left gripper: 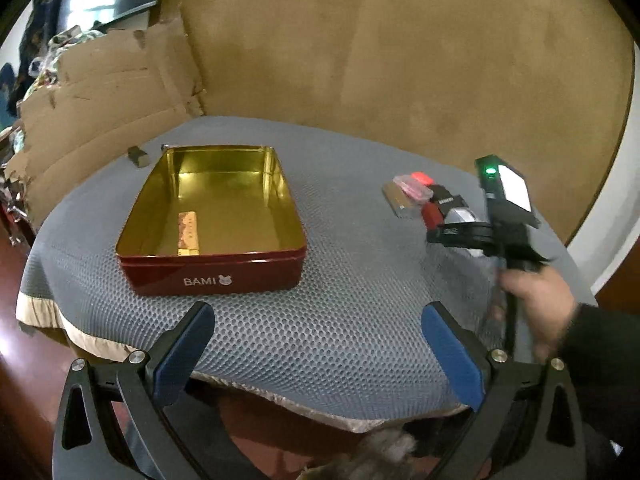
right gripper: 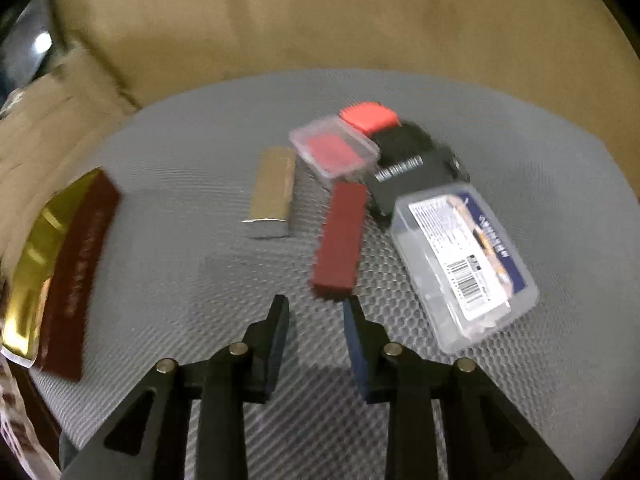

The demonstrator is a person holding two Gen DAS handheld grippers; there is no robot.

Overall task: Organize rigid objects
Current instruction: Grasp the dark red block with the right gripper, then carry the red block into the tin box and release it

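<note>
Your rigid objects sit in a loose cluster just ahead of your right gripper (right gripper: pixel 316 312) on the grey mesh-covered worktop (right gripper: pixel 540 152). Nearest is a dark red bar-shaped box (right gripper: pixel 340 236), its near end just ahead of the fingertips and slightly right of the gap. To its right lies a clear plastic case with a printed label (right gripper: pixel 464 264), tilted, its far end against a black box with white lettering (right gripper: pixel 412 172). Beyond the red bar, a small clear case with a pink insert (right gripper: pixel 334 152) leans on the black box, and a bright red-orange block (right gripper: pixel 368 116) lies farthest off. Left of the bar, apart from it, is a gold bar-shaped box (right gripper: pixel 272 196).

Your right gripper is narrowed to a slim gap with nothing between the pads; it grips nothing, and the view is motion-blurred. No earlier view shows how the jaws stood.

Your left gripper (left gripper: pixel 318 340) is spread wide and empty, low over the near edge of the worktop. Straight ahead of it, slightly left, stands the open red tin marked BAMI (left gripper: pixel 212 276), gold inside, with one patterned gold bar (left gripper: pixel 188 234) lying on its floor near the front wall. A small dark block (left gripper: pixel 138 156) rests beyond the tin's far left corner. Your right hand (left gripper: pixel 536 304) shows at the right.
</note>
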